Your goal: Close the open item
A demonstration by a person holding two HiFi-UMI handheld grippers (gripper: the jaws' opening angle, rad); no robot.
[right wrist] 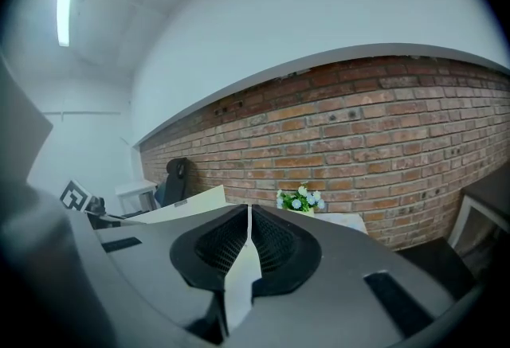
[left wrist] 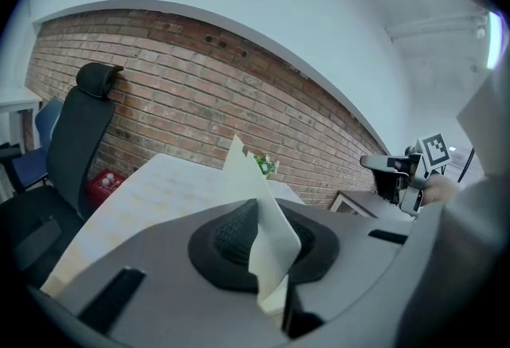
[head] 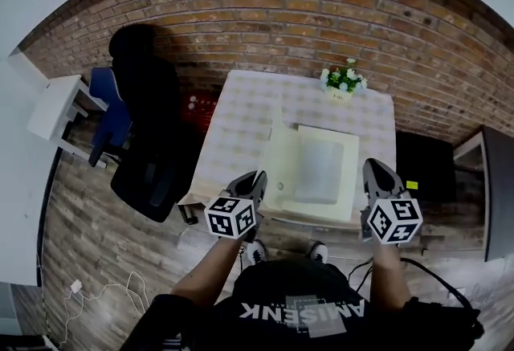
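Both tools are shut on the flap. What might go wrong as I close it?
The left tool pinches just a corner of the flap, which buckles there; it may slip or crease. The right tool holds only a thin edge, so uneven lifting could twist the flap. The flowers stand beyond the box; a wide swing might hit them.

Matt cream cardboard box (head: 317, 169), rough brick wall (head: 321, 12), wood-plank floor (head: 88, 221).

Left gripper view: cream flap (left wrist: 267, 235) is hiding its lower end between the fingers (left wrist: 231, 231). Head view: flowerpot (head: 340, 94) label is showing too small to read.
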